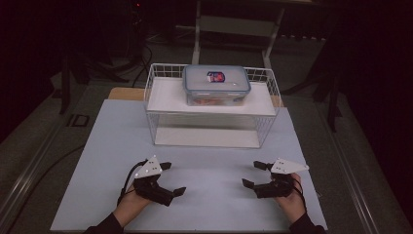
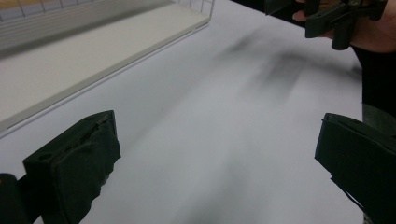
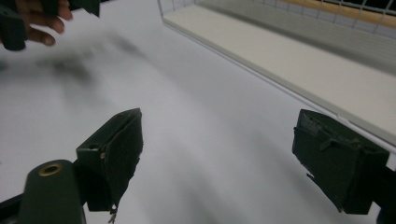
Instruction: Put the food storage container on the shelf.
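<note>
- Clear plastic food box with blue-edged clip lid sits on the upper shelf of a white wire rack, at the far side of the bench.
- Rigid and smooth, probably slippery; contents reddish (cannot tell what), so weight is uncertain.
- Best hold, I judge: the two short ends, under the lid rim.
- Left tool and right tool hover low over the bench, jaws spread wide, nothing between them.

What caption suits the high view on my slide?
Both tongs, left and right, open before a shelved lidded container.
</note>
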`<state>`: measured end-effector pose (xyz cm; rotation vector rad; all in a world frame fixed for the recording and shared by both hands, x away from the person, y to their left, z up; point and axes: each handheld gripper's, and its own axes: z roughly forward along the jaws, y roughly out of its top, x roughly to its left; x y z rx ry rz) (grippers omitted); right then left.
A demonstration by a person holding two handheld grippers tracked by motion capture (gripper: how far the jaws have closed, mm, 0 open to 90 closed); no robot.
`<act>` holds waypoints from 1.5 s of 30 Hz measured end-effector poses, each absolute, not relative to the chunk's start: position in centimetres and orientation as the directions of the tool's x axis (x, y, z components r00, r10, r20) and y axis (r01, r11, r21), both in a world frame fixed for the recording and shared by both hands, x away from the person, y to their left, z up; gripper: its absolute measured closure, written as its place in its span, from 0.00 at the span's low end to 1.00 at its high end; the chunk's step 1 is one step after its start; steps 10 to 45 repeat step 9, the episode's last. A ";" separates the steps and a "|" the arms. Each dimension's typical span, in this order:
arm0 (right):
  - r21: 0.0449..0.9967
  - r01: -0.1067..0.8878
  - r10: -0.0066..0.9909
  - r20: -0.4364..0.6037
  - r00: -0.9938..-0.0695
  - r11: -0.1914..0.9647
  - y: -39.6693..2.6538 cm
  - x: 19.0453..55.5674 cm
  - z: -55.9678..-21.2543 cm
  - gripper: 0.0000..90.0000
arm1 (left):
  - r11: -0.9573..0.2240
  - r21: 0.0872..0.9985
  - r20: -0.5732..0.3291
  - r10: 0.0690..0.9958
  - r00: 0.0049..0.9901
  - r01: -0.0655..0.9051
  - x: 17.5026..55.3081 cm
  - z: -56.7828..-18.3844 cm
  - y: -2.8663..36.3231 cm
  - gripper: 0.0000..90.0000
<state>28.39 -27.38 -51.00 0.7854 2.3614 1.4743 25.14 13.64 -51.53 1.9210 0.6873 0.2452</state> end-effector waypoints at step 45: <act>0.887 0.330 0.577 0.093 -0.812 0.322 -28.1 28.5 -51.4 0.18 | -0.290 0.889 -0.134 0.577 0.806 0.355 25.3 -51.7 14.0 0.00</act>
